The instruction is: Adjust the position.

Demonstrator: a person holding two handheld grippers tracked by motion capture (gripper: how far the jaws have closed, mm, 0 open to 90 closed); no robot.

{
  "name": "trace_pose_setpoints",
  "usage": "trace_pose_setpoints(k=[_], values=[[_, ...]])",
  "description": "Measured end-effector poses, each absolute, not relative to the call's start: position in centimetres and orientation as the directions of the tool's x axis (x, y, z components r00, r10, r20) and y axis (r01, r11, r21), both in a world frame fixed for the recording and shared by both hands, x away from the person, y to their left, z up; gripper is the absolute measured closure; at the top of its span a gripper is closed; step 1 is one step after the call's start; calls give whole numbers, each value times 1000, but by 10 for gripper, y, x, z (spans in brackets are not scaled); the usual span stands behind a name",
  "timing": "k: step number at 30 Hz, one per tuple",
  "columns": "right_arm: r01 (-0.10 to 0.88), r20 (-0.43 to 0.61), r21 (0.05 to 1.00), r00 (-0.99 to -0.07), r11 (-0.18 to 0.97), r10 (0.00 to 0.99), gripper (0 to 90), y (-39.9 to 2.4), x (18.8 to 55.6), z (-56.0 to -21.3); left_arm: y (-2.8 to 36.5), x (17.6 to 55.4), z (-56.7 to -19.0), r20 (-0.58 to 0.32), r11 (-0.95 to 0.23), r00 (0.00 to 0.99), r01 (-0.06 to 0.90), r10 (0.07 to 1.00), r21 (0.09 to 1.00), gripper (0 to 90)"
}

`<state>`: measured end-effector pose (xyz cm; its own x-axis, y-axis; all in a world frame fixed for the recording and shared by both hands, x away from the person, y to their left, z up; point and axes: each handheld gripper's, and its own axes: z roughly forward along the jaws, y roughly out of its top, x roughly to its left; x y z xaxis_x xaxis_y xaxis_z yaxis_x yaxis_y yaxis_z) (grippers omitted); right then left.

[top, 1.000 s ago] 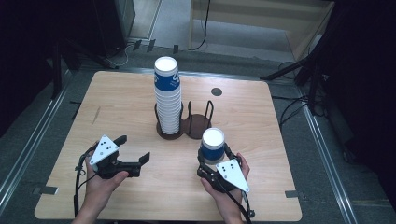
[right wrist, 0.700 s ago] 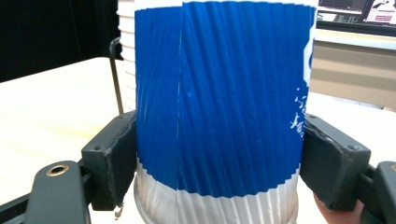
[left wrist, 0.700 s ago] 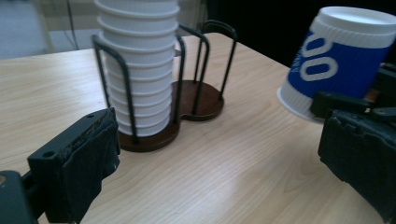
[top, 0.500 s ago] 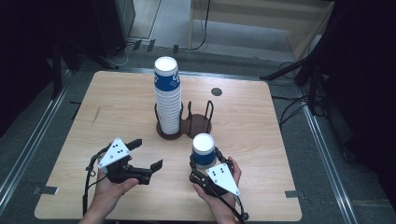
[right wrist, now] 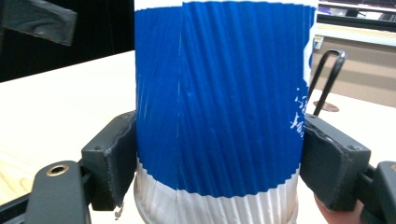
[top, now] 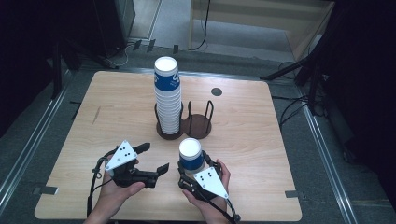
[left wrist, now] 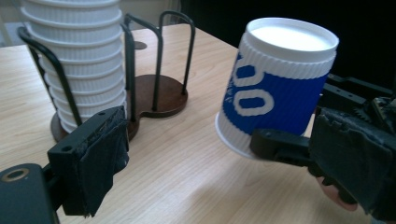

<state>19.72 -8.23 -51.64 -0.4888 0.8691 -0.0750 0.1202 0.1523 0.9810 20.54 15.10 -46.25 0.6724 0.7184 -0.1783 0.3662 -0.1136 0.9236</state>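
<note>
On the near side of the wooden bench (top: 116, 116), the right tool (top: 194, 169) clamps an upside-down blue-and-white cup (top: 191, 154), its long axis roughly vertical, at three o'clock of the nearby left tool (top: 153, 157), whose jaws gape empty.

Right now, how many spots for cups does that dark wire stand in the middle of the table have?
2. The left spot holds the tall stack of cups; the right spot beside it is empty. The stand sits mid-table, beyond both grippers.
</note>
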Motion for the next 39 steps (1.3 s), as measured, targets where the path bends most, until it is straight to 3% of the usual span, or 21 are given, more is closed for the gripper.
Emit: trace_pose_setpoints(k=[14, 19, 29, 35, 39], values=[[101, -91, 980, -546, 173, 833, 202, -67, 187, -519, 135, 200, -461, -188, -125, 720, 358, 668, 925, 67], [92, -98, 979, -574, 182, 813, 202, -61, 184, -523, 134, 198, -462, -180, -132, 729, 349, 660, 928, 133], [58, -127, 977, -614, 206, 779, 202, -51, 176, -525, 128, 197, -462, -173, -156, 736, 356, 655, 921, 145], [35, -151, 975, -621, 219, 769, 201, -48, 173, -525, 126, 195, -462, -152, -165, 733, 342, 663, 925, 249], [41, -150, 974, -621, 224, 769, 193, -47, 173, -527, 126, 195, -463, -143, -177, 732, 342, 666, 923, 267]])
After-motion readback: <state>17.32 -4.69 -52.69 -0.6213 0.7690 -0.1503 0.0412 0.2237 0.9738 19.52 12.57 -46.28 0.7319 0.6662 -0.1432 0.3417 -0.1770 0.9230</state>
